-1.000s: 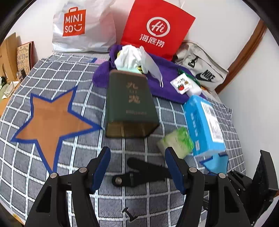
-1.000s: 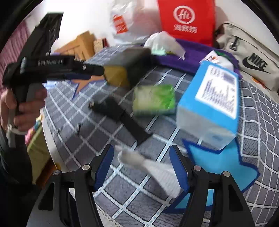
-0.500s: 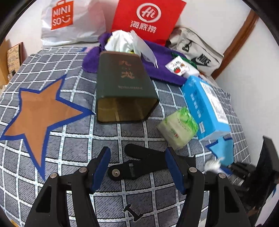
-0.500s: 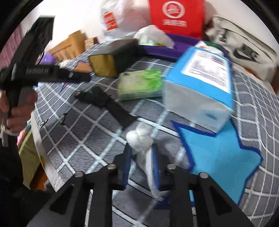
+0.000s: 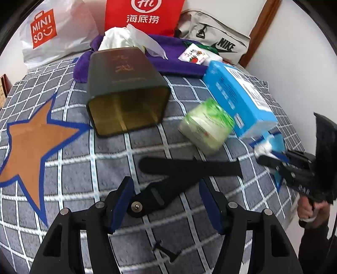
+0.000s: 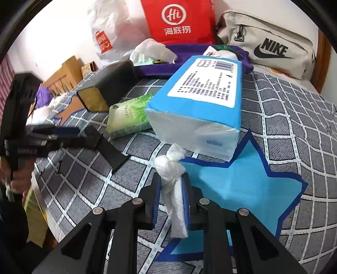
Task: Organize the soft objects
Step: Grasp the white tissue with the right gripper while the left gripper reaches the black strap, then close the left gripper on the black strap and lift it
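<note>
My right gripper (image 6: 171, 187) is shut on a crumpled white tissue (image 6: 170, 164), held just above the blue star patch (image 6: 236, 185); it also shows in the left wrist view (image 5: 263, 157). My left gripper (image 5: 166, 196) is open and empty over a black strap (image 5: 189, 168). A blue tissue pack (image 6: 202, 105) lies by the star, also in the left wrist view (image 5: 238, 97). A green tissue packet (image 5: 206, 126) lies beside it. A dark tin box (image 5: 126, 92) lies on its side, open end facing me.
A grey checked cloth (image 5: 63, 168) covers the surface, with an orange star patch (image 5: 27, 134) at the left. At the back lie a purple towel (image 5: 168, 54), a red bag (image 5: 145, 14), a white MINISO bag (image 5: 48, 31) and a Nike bag (image 6: 269, 54).
My right gripper closed on the white tissue and lifted it off the cloth. My left gripper moved forward, closer to the black strap and the tin box.
</note>
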Action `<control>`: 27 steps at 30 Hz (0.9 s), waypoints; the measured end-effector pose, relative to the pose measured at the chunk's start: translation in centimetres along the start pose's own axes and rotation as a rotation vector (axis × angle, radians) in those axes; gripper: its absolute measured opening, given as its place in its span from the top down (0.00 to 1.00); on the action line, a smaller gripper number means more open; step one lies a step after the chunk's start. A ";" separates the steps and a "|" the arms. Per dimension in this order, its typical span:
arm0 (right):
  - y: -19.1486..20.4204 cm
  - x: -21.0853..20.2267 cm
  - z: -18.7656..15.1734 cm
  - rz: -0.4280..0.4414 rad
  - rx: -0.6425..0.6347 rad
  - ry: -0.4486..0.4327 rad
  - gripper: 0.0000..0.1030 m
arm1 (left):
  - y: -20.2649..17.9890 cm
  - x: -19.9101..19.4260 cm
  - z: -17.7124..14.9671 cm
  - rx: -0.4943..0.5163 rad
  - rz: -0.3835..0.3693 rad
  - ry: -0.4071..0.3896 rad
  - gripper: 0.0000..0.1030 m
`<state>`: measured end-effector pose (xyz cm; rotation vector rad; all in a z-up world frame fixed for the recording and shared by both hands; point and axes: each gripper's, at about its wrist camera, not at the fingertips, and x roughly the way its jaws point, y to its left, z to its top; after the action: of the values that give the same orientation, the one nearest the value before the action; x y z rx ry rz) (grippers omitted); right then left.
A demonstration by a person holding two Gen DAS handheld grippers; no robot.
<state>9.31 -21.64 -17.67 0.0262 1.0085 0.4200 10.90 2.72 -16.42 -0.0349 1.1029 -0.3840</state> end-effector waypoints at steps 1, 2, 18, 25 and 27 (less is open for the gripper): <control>-0.1 0.1 0.1 0.002 0.008 -0.003 0.82 | -0.1 -0.1 -0.3 0.007 0.002 0.003 0.39; -0.1 0.1 0.1 0.002 0.012 -0.005 0.82 | -0.4 -0.3 -0.6 0.016 0.006 0.007 0.39; -0.1 -0.7 -0.5 -0.022 0.009 -0.016 0.81 | -3.6 0.4 -1.4 0.112 0.115 0.000 0.43; -0.3 -0.9 -0.8 -0.020 0.015 -0.019 0.81 | -4.6 0.7 -1.3 0.163 0.162 0.001 0.72; -0.3 -0.9 -0.8 -0.020 0.015 -0.019 0.81 | -4.4 0.6 -1.4 0.155 0.158 0.000 0.78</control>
<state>8.33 -22.34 -17.36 0.0328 0.9927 0.3933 8.66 -1.29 -16.60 0.1881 1.0654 -0.3259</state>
